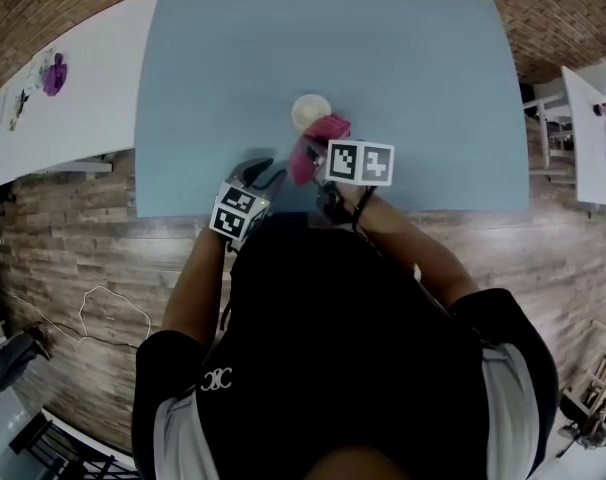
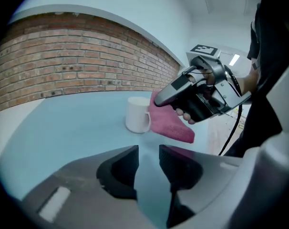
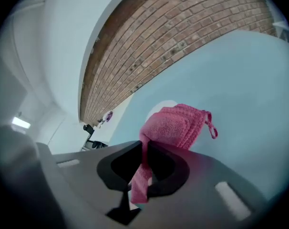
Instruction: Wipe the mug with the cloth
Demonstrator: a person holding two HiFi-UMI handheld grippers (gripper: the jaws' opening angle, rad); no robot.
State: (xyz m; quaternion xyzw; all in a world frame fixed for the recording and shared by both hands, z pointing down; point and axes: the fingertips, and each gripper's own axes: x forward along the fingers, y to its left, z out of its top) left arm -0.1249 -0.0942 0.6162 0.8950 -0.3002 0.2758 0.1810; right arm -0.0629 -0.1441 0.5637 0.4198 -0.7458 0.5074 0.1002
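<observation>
A white mug [image 1: 310, 113] stands upright on the blue table [image 1: 233, 58], near its front edge. The left gripper view shows the mug [image 2: 137, 114] with its handle turned toward the pink cloth [image 2: 170, 123] beside it. My right gripper [image 3: 145, 149] is shut on that pink cloth [image 3: 175, 125], which bunches ahead of the jaws and hangs between them, hiding most of the mug [image 3: 164, 105]. From the head view the cloth [image 1: 318, 143] sits just in front of the mug. My left gripper [image 2: 148, 157] is open with nothing between its fingers, short of the mug.
The blue table's front edge [image 1: 283, 211] lies under both grippers. A white table [image 1: 73, 108] with small purple items stands at the left, and another white table [image 1: 598, 138] at the right. The floor is brick-patterned.
</observation>
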